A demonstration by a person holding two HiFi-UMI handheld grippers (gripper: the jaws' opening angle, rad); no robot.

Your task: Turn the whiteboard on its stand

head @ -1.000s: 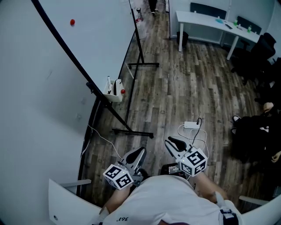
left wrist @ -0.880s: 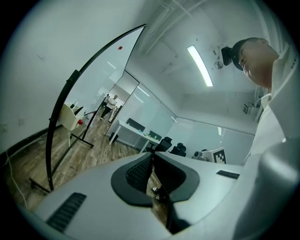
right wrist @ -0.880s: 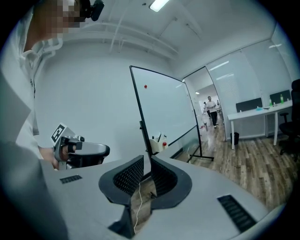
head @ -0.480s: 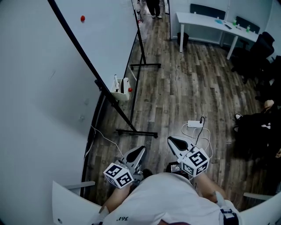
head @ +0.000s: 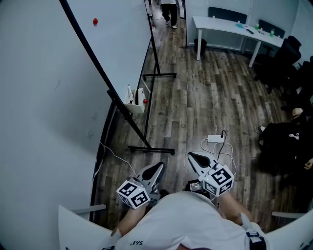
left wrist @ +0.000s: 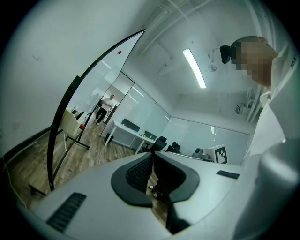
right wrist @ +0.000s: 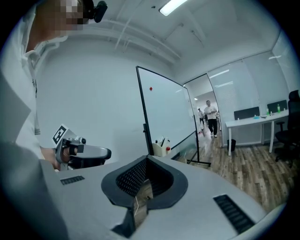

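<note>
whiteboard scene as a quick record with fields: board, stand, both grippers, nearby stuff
whiteboard: upright on its stand, ahead and left of the person, untouched
stand: black frame, foot bars on the wood floor
on board: red magnet high up; holder with markers by the lower edge
left gripper: shut, empty, apart from the board
right gripper: shut, empty, apart from the board
floor: white power strip with cable
background: white desk, person walking
</note>
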